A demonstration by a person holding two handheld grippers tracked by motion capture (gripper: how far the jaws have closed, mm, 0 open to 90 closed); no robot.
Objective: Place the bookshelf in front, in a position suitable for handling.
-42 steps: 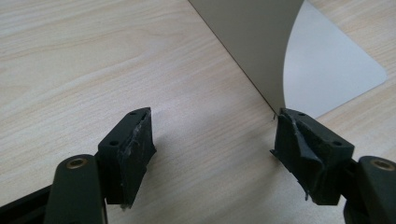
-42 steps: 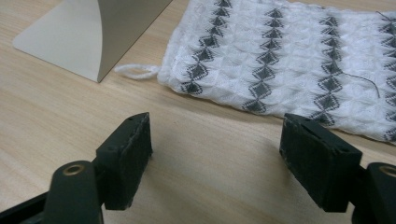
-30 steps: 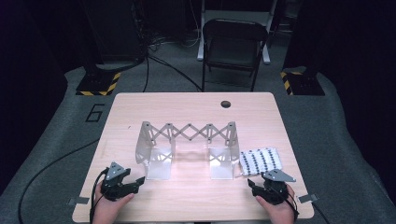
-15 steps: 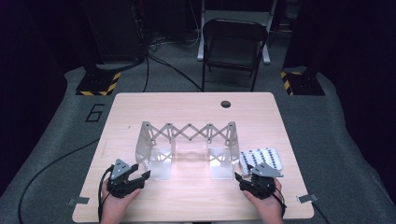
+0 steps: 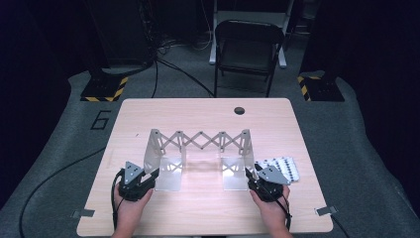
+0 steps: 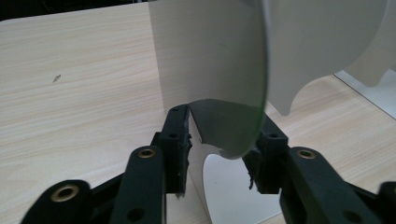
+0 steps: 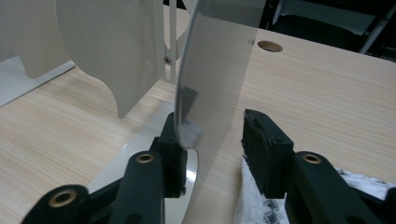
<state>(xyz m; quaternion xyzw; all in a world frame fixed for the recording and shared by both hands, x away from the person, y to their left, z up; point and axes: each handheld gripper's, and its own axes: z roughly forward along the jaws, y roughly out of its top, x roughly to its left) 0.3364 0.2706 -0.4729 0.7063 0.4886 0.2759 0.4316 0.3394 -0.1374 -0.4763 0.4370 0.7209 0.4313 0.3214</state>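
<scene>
While both hand-held grippers sit at the near ends of the white expandable rack (image 5: 198, 153), each straddles one end panel, apparently to take the rack by both sides and pull it wider or push it together; that's a judgement. Left hand-held gripper (image 5: 152, 174) is partly open and its jaws have just been closing, with the left end panel (image 6: 219, 93) between them. The panel's lower edge lies close to both pads, but firm pressing is unclear, so no confirmed grip. Right hand-held gripper (image 5: 249, 174) is also partly open and has just been closing. The right end panel (image 7: 210, 79) touches the left pad, while the right pad stands apart from it, so it isn't clamped yet.

Rack stands mid-desk (image 5: 148, 114), slightly toward the near side. It has two upright white plates with curved cutouts at the bottom, flat glossy feet lying on the desk, and a scissor lattice (image 5: 200, 140) linking the tops across the back. A patterned cloth (image 5: 282, 167) lies just beside the right gripper, near the right foot.
</scene>
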